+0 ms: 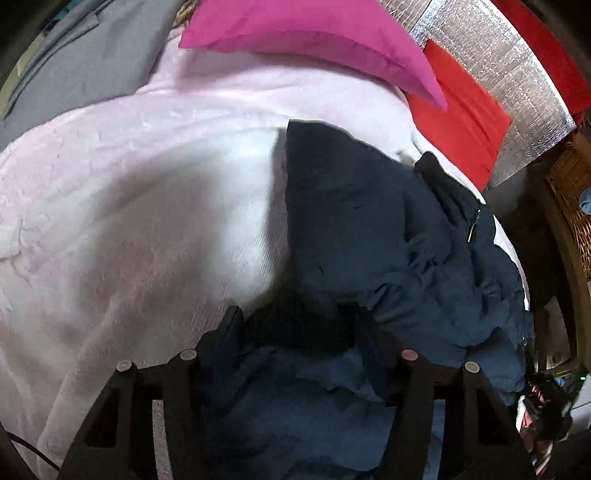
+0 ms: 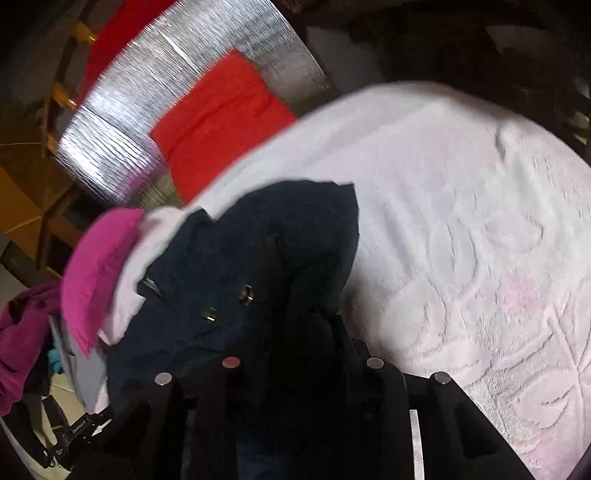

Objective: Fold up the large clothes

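While the navy jacket (image 1: 369,229) lies crumpled on the pale pink blanket (image 1: 110,221), near the magenta pillow (image 1: 295,33), both grippers reach into it. The left gripper (image 1: 299,332) has cloth bunched between its jaws; the right gripper (image 2: 295,332) likewise. I cannot tell whether either clamps it.

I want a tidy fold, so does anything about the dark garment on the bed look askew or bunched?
Yes: the navy jacket lies crumpled on the pale pink blanket, bunched in wrinkles toward the bed's edge, not spread flat.
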The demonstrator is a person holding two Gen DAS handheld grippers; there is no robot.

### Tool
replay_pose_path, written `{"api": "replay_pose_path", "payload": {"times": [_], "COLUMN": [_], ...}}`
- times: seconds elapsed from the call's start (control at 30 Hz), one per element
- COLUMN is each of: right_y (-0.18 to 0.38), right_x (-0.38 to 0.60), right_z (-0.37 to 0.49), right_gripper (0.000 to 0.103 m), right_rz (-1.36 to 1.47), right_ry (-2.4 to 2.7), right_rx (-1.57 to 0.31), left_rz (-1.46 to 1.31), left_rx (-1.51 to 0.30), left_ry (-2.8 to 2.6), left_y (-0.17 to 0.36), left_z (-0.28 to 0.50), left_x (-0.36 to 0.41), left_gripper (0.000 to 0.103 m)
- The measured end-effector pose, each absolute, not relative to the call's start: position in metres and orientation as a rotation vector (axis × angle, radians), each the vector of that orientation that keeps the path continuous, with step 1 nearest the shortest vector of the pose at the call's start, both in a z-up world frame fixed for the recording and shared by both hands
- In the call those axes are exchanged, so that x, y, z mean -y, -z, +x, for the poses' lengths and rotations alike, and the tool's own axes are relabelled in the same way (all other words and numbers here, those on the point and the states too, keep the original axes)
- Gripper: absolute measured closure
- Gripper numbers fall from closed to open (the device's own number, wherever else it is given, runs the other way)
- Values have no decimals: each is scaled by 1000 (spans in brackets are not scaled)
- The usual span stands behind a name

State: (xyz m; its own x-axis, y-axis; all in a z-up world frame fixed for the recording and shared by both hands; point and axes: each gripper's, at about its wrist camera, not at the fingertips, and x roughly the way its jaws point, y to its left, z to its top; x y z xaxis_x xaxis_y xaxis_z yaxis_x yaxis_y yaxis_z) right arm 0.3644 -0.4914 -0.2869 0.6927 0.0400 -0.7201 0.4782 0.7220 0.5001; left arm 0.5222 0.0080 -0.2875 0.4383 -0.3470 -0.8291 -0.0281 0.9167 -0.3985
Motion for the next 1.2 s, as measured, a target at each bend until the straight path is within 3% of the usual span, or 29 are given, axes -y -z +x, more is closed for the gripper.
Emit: {"api": "replay_pose_path", "payload": {"times": [0.03, 0.1, 0.17, 0.2, 0.4, 0.57, 0.9, 1.13, 1.2], "right_y": [297, 298, 290, 282, 244, 234, 285, 315, 329], "right_x": [492, 495, 497, 497, 486, 479, 467, 459, 455], "right_z": [367, 362, 357, 351, 293, 219, 111, 105, 112], "right_gripper": [58, 54, 38, 35, 35, 34, 34, 34, 40], "right_rz": [741, 769, 793, 797, 731, 729, 803, 778, 766], "right_ry": [275, 272, 250, 228, 163, 92, 32, 54, 81], "right_rx": [-816, -812, -814, -794, -730, -701, -829, -932, -990], "left_rz": [-382, -381, -362, -341, -159, -101, -151, -197, -195], "left_rx": [-1107, -1109, -1080, -1058, -915, -902, -1077, -1256, -1284], "left_ry": [209, 215, 197, 185, 189, 221, 249, 269, 287], "left_y": [284, 276, 263, 256, 209, 205, 244, 277, 287], "left_z": [520, 517, 509, 502, 439, 376, 264, 255, 260], "left_x": [-9, -13, -19, -22, -38, -68, -105, -102, -97], "left_gripper": [40, 37, 33, 30, 22, 21, 21, 21, 21]}}
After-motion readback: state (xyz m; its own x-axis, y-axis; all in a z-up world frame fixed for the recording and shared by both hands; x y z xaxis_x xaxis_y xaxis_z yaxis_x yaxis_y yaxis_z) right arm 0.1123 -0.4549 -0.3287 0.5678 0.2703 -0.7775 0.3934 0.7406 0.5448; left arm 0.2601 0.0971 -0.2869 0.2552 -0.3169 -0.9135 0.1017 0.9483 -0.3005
